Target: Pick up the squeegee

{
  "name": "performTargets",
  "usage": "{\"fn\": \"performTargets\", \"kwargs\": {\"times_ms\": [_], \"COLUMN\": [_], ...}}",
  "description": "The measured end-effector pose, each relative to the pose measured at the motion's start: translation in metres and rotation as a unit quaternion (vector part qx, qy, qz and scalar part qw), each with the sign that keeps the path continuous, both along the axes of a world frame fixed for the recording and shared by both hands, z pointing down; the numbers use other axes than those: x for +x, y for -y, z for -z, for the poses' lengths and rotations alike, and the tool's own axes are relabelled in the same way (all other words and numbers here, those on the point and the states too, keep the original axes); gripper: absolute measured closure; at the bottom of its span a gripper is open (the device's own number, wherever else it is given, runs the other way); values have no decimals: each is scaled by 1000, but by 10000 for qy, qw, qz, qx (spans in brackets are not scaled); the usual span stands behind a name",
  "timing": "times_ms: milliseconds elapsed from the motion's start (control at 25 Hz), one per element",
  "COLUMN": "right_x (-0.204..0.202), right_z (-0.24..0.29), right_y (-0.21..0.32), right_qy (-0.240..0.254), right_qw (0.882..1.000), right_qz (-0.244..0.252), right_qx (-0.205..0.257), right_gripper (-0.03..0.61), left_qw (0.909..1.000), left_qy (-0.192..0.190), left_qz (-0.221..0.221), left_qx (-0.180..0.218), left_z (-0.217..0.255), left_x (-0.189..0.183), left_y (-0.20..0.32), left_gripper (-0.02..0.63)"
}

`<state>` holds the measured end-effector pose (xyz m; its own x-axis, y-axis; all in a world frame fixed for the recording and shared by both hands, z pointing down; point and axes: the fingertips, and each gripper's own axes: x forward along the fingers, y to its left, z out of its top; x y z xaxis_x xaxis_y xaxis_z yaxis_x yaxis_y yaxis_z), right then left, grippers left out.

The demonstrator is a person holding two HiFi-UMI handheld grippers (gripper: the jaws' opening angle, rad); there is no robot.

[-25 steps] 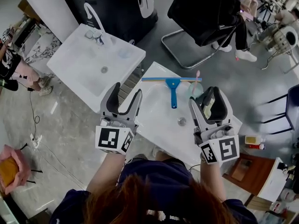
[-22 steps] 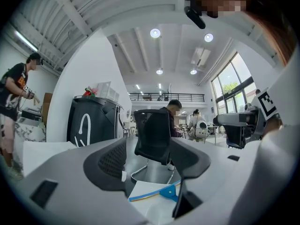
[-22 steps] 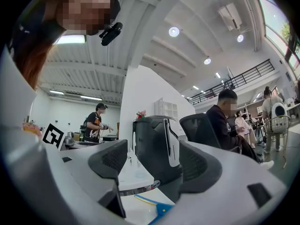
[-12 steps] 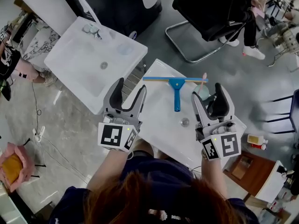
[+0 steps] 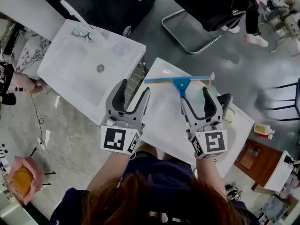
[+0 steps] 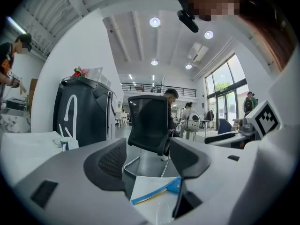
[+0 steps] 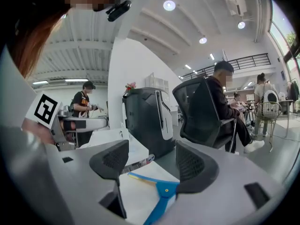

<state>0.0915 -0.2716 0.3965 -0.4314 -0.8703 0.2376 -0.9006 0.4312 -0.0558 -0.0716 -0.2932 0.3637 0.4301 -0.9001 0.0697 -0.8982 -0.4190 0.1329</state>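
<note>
Dropped my right hand-held gripper [image 5: 199, 100] to the squeegee [image 5: 180, 82] on the table [image 5: 159, 121]; jaws spread, just closing slightly, handle btwn them, unpinched. Left hand-held gripper [image 5: 135, 87] spread, empty.

White table [image 5: 164, 112] — blue squeegee [image 5: 180, 82] lying flat nr far edge.

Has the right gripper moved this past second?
Yes: the right gripper shifted left toward the squeegee; its jaws have just closed slightly, nothing between them yet.

white sink [image 5: 65, 81], black chair [image 5: 206, 3], perhaps a cup [image 5: 80, 32]
</note>
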Motion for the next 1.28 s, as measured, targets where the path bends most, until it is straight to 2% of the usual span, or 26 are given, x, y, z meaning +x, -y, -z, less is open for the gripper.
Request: {"fn": "performTargets", "kwargs": {"times_ms": [160, 480, 760, 1080, 1200, 1280], "right_x": [-4, 5, 9, 10, 13, 16], "right_z": [-51, -144, -203, -230, -237, -241], "right_y": [6, 14, 16, 16, 14, 13], "right_qy": [-167, -281, -421, -770, -873, -906], "right_qw": [9980, 9865, 9694, 9524, 9474, 9442], "right_qz": [-87, -394, -561, -685, -759, -803], "right_qx": [-603, -1566, -2351, -2868, -2986, -3062], "right_gripper": [249, 256, 273, 288, 324, 372], "left_qw": [9991, 9978, 9968, 9960, 9959, 9958], "left_qy": [281, 344, 403, 440, 429, 426], "left_qz": [-211, -309, -288, -275, -266, -258], "left_qx": [-256, -482, -622, -733, -752, -766], "left_z": [-27, -57, -72, -79, -81, -81], "left_x": [-3, -5, -9, -14, -15, -16], "left_y": [7, 20, 28, 29, 28, 29], "left_gripper": [337, 337, 337, 337, 337, 337]}}
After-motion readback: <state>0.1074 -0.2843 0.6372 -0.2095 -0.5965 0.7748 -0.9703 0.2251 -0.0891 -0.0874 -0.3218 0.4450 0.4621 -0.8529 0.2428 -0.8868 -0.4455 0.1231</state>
